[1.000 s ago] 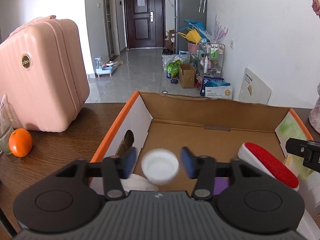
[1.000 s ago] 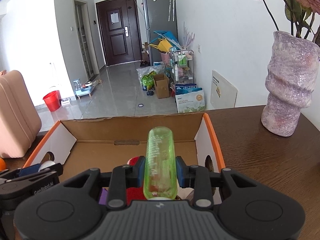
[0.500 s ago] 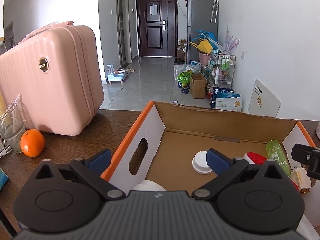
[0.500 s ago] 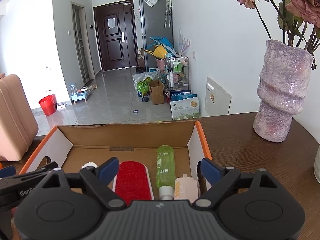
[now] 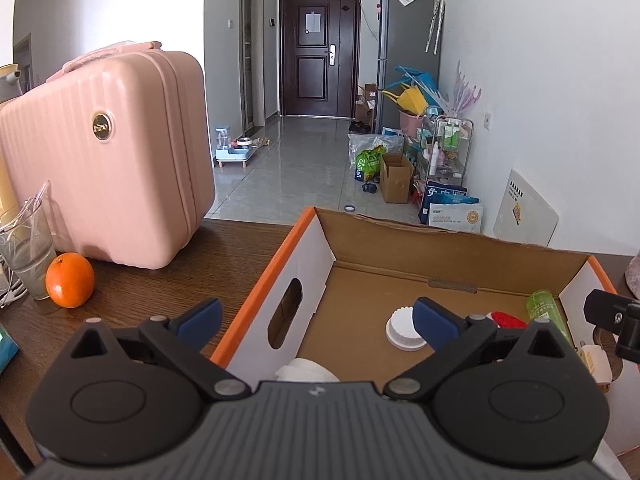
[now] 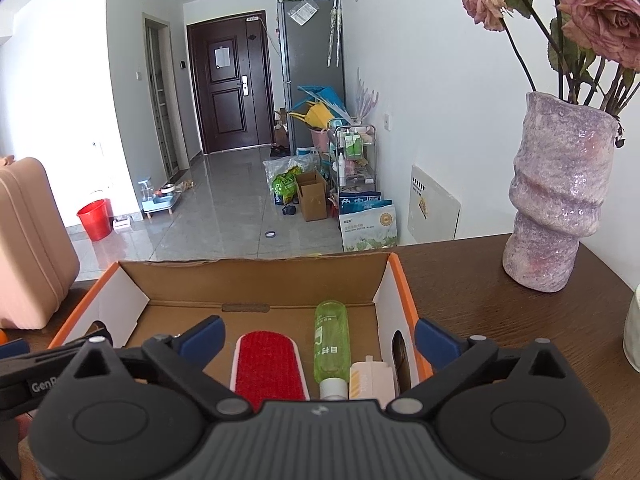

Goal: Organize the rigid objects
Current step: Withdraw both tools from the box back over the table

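Note:
An open cardboard box with orange rims [image 5: 276, 256] [image 6: 404, 284] sits on the dark wooden table. On its floor lie a white ribbed cap [image 5: 402, 330], a red lint brush [image 6: 269, 366] [image 5: 507, 319], a green bottle [image 6: 330, 342] [image 5: 544, 306] and a small pink item [image 6: 370, 378]. A white object [image 5: 306, 372] shows at the near left corner. My left gripper [image 5: 316, 318] is open and empty above the box's near left side. My right gripper [image 6: 319, 336] is open and empty above the near right side.
A pink suitcase [image 5: 104, 160] stands on the table at the left, with an orange [image 5: 70, 285] and a glass [image 5: 26, 248] beside it. A purple vase with dried roses [image 6: 556, 196] stands at the right. The room floor lies beyond the far table edge.
Both grippers opened and pulled back and up. The left let go of the white cap and the right let go of the green bottle; both now lie in the box.

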A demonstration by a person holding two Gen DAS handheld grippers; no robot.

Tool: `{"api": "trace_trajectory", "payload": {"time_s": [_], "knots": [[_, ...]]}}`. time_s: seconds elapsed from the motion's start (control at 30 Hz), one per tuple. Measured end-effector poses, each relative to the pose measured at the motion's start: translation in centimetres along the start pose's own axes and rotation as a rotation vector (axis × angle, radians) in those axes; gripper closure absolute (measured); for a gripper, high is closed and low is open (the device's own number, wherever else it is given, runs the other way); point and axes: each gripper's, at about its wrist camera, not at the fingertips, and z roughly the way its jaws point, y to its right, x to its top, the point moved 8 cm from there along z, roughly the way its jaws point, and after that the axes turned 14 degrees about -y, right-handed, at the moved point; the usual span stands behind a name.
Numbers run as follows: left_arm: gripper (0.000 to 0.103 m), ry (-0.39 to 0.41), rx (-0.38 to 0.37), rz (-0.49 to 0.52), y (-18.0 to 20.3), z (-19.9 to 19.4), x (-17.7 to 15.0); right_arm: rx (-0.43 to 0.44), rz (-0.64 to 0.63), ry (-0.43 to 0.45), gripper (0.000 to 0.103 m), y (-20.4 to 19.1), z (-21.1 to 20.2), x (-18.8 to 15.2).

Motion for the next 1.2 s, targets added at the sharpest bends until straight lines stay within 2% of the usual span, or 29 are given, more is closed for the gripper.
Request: {"api": "trace_trajectory", "payload": {"time_s": [0.57, 0.8, 1.2], "knots": [[0.000, 0.076, 0.000, -0.021, -1.4, -4.2, -0.7, -0.021, -0.046, 0.063, 0.000, 0.3, -3.5, -1.1], [0.000, 0.127, 0.005, -0.013, -2.1, -6.7, -1.8, -0.021, -0.090, 0.095, 0.000, -0.1, -5.9, -2.6], [0.000, 0.166, 0.010, 0.007, -3.9, -10.2, -4.4, -0.002, -0.149, 0.128, 0.000, -0.6, -9.5, -5.8]]}}
